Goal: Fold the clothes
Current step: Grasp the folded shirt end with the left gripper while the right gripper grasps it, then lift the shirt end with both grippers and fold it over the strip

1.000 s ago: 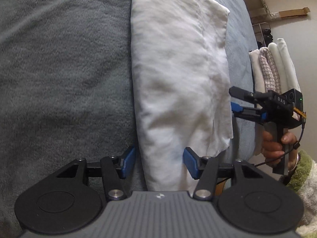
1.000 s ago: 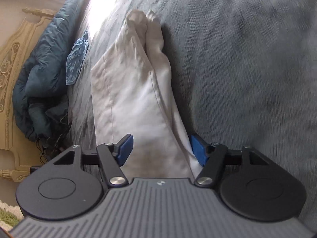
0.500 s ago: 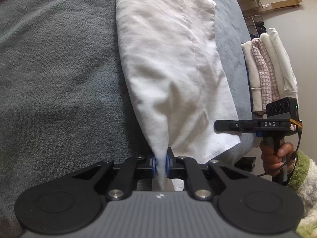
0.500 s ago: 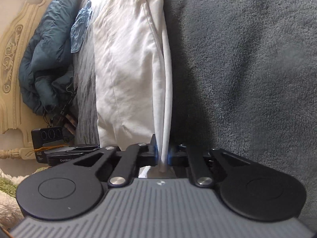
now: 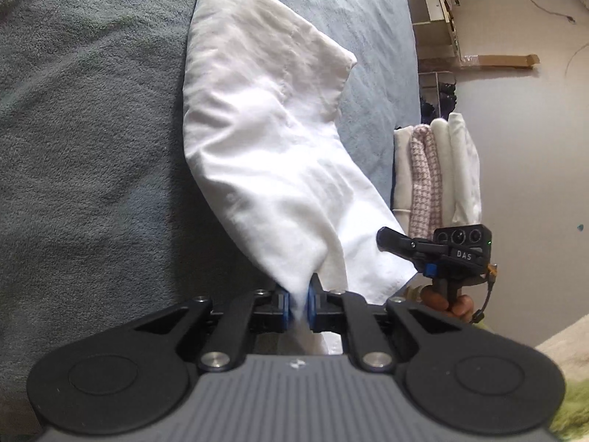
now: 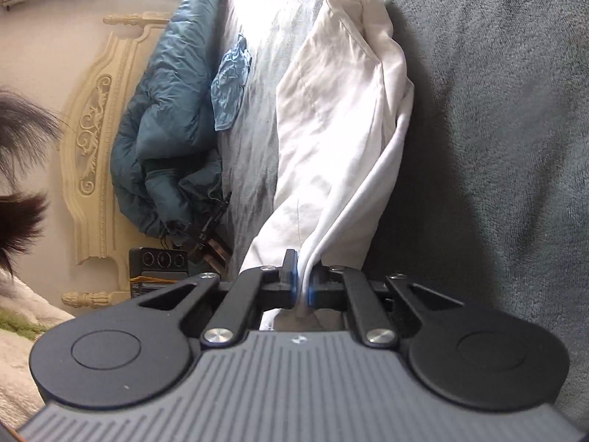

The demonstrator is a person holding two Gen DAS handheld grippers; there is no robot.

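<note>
A bed covered in a grey fleece blanket (image 5: 92, 147) carries the long, part-folded white cotton garment (image 5: 265, 140), thin, limp and light, best taken at its near corners. The left gripper (image 5: 299, 304) and right gripper (image 6: 302, 287) each have jaws pinched tight on one, lifting that end. To the right, a stack of folded white and pink-checked clothes (image 5: 434, 173) stands near; a crumpled teal quilt (image 6: 165, 129) lies well apart.

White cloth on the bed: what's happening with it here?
A person is folding a white garment on a grey blanket, a handheld gripper in each hand. The left gripper and the right gripper are each shut on one near corner, lifting that edge. A stack of folded clothes sits nearby.
</note>
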